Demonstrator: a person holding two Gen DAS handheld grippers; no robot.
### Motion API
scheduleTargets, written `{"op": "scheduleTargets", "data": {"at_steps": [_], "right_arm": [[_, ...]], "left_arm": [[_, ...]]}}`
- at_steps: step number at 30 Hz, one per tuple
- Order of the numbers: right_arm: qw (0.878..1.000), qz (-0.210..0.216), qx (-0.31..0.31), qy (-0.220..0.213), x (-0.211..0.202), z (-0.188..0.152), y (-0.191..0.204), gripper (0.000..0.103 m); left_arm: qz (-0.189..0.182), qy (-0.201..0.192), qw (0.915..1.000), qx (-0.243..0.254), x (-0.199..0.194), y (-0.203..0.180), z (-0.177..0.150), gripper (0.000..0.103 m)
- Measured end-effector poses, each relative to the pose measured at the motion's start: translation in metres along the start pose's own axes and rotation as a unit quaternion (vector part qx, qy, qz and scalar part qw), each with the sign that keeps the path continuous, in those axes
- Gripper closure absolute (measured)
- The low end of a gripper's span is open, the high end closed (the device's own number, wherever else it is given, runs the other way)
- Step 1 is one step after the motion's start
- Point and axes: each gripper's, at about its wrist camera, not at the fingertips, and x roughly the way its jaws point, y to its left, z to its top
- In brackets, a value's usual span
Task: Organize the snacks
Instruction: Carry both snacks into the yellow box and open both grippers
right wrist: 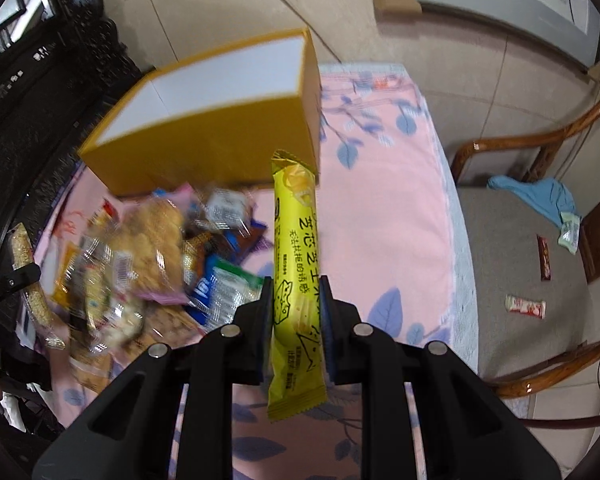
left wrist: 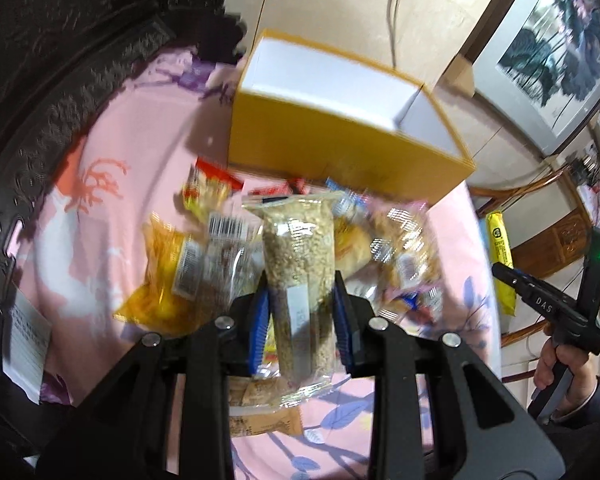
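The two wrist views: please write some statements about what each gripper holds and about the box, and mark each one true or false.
1. The left gripper is shut on a clear packet of pale grains. True.
2. The right gripper is open and holds nothing. False: it is shut on a yellow snack stick.
3. The yellow box already holds several snacks. False: the white inside that shows is bare.
4. A pile of mixed snacks lies on the pink cloth in front of the box. True.
5. Some small packets lie on the chair seat beside the table. True.
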Motion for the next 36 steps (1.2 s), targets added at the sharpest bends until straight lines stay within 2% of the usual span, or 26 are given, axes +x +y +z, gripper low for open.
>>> {"op": "scheduleTargets", "data": {"at_steps": [6,11,16,22,25,29,31,32,34,36], "right_arm": [[0.998,0.024,-0.016,-0.053,-0.027,0.039,0.018,0.082],[0.994,0.057,-0.021,-0.09,-0.031,0.09,0.032,0.082],[0.989,0.07,-0.036,-0.124,-0.027,0.141,0.048,0.082],[0.989,0.064,-0.041,-0.129,0.001,0.194,0.061,0.082],[0.989,0.055,-0.047,-0.13,0.013,0.21,0.066,0.082],[0.989,0.05,-0.056,-0.125,0.023,0.222,0.07,0.082],[0.99,0.046,-0.048,-0.121,0.027,0.226,0.069,0.081],[0.991,0.05,-0.044,-0.119,0.028,0.227,0.068,0.08],[0.991,0.047,-0.04,-0.122,0.027,0.228,0.068,0.08],[0.991,0.046,-0.04,-0.122,0.026,0.229,0.068,0.08]], "left_arm": [[-0.031,-0.051,0.9982,0.014,-0.029,-0.02,0.042,0.074],[-0.059,-0.103,0.9919,0.044,-0.037,-0.052,0.104,0.074],[-0.078,-0.144,0.9843,0.066,-0.03,-0.081,0.169,0.074],[-0.065,-0.143,0.9841,0.083,0.011,-0.101,0.23,0.074],[-0.047,-0.137,0.9854,0.09,0.034,-0.106,0.247,0.074],[-0.039,-0.131,0.986,0.096,0.046,-0.11,0.256,0.073],[-0.033,-0.142,0.9852,0.09,0.042,-0.11,0.257,0.055],[-0.029,-0.151,0.9842,0.088,0.038,-0.109,0.257,0.038],[-0.018,-0.172,0.9805,0.093,0.03,-0.111,0.256,0.037],[-0.018,-0.174,0.9796,0.098,0.025,-0.112,0.257,0.037]]}}
